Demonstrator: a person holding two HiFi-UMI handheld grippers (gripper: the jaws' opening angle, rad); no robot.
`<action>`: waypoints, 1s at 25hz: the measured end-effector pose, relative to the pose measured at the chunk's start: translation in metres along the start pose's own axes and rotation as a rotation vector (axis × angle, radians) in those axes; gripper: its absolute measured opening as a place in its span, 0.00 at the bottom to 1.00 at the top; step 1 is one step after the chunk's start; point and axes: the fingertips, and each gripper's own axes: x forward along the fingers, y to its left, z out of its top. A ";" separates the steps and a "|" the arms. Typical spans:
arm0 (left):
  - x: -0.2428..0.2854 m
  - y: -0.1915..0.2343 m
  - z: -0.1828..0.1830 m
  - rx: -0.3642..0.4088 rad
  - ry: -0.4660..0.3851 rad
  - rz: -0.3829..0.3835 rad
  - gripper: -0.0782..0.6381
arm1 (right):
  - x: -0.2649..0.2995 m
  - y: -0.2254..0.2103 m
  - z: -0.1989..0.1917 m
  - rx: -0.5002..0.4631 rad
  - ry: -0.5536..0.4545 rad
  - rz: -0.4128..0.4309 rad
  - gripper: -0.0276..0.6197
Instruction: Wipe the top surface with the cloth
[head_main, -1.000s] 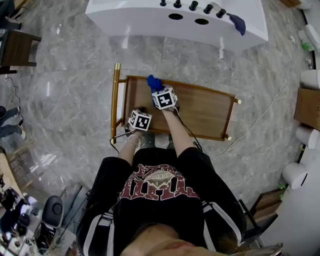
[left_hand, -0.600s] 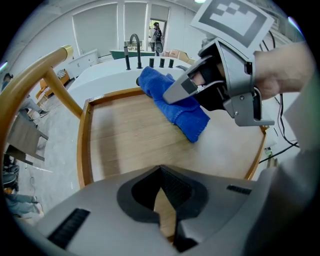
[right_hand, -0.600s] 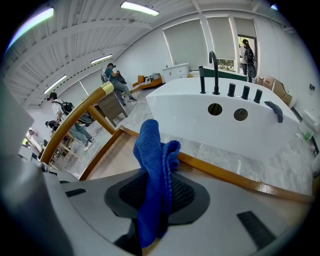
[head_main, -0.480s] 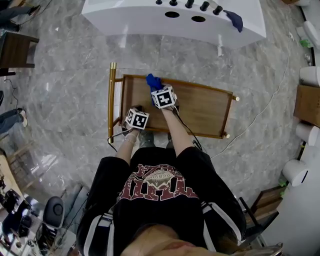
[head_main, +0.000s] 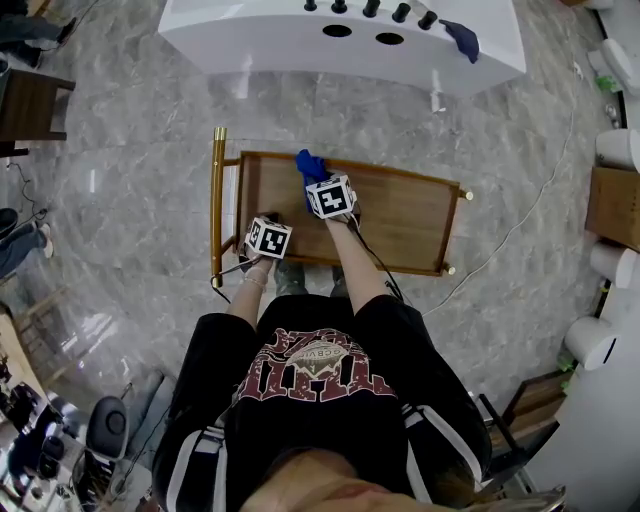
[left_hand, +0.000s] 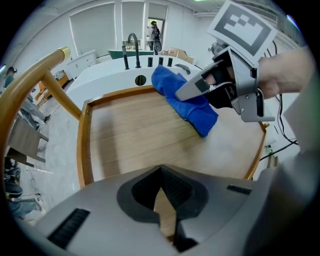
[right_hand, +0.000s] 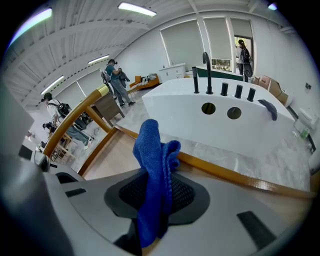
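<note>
One blue cloth (right_hand: 152, 165), clamped in right gripper (right_hand: 155, 200): wants flat pressure, overlapping passes across wooden trolley top (head_main: 400, 220); left gripper (left_hand: 161, 175), jaws together, empty, best kept clear.

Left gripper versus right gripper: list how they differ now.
The right gripper grips the blue cloth; the left gripper has its fingers closed on nothing. The right gripper reaches to the far rim of the wooden top; the left gripper hangs at its near edge. Both are hand-held.
</note>
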 end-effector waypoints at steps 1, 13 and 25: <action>0.000 0.000 0.000 0.001 0.000 0.003 0.18 | -0.001 -0.002 -0.002 0.006 0.000 -0.004 0.20; 0.001 -0.001 0.003 0.009 0.000 0.009 0.18 | -0.012 -0.020 -0.007 -0.001 -0.006 -0.027 0.20; -0.002 -0.001 0.001 0.002 -0.003 0.006 0.18 | -0.024 -0.033 -0.017 0.022 -0.008 -0.048 0.20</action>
